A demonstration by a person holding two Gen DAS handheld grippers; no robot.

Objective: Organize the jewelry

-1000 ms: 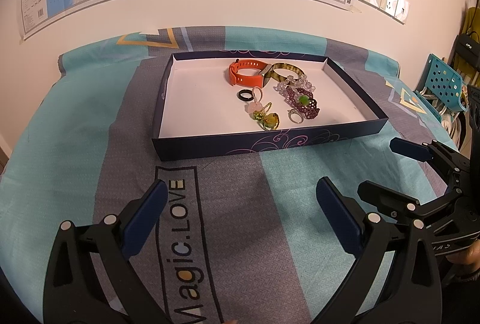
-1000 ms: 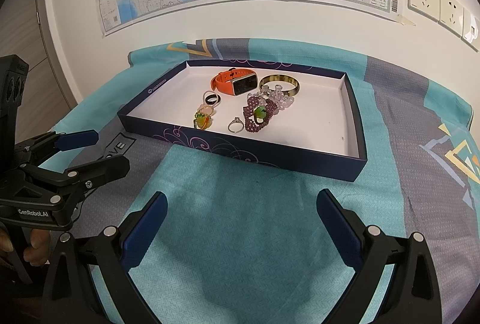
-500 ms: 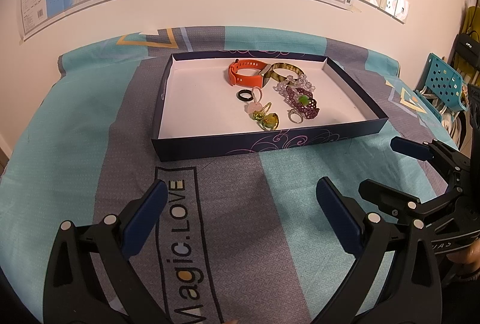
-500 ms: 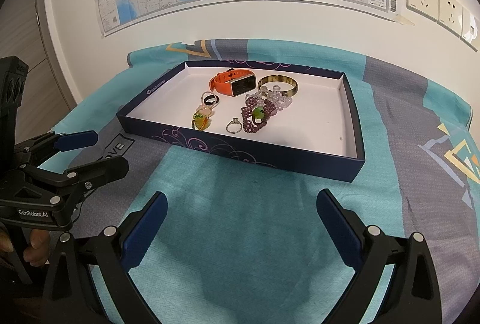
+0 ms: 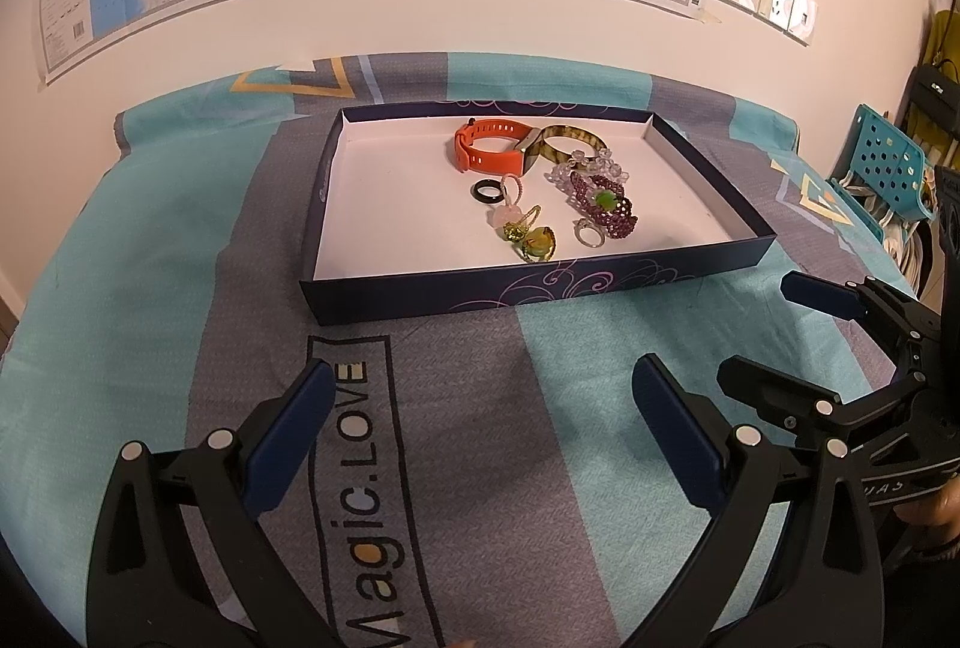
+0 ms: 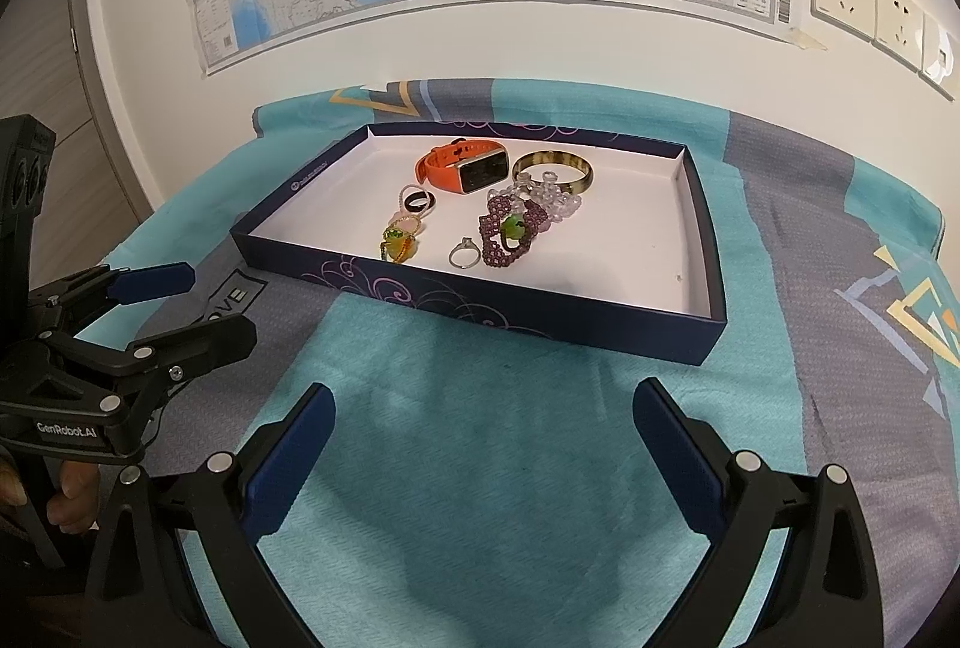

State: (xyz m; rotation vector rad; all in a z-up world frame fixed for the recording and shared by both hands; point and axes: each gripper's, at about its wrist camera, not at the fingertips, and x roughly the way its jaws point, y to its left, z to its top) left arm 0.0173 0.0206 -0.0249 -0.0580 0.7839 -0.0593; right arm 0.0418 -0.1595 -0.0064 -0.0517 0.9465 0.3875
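The left gripper (image 5: 480,408) and right gripper (image 6: 480,432) both hover with fingers spread wide, holding nothing, over the near part of the bedspread (image 5: 150,240). Beyond them a dark blue box tray (image 5: 540,288) lies toward the spread's far edge; by its far wall rest an orange watch (image 5: 489,150) and bangle (image 6: 555,171), nearer its middle the rings (image 6: 463,252) and a purple bead bracelet (image 6: 510,234)

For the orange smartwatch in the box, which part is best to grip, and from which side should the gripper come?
Probably the orange smartwatch is best gripped across its strap loop, coming from above. It stands on edge, so the band gives two thin walls to pinch. Its screen end almost touches the bangle, so the free strap end, away from it, looks safer. The right gripper is open.
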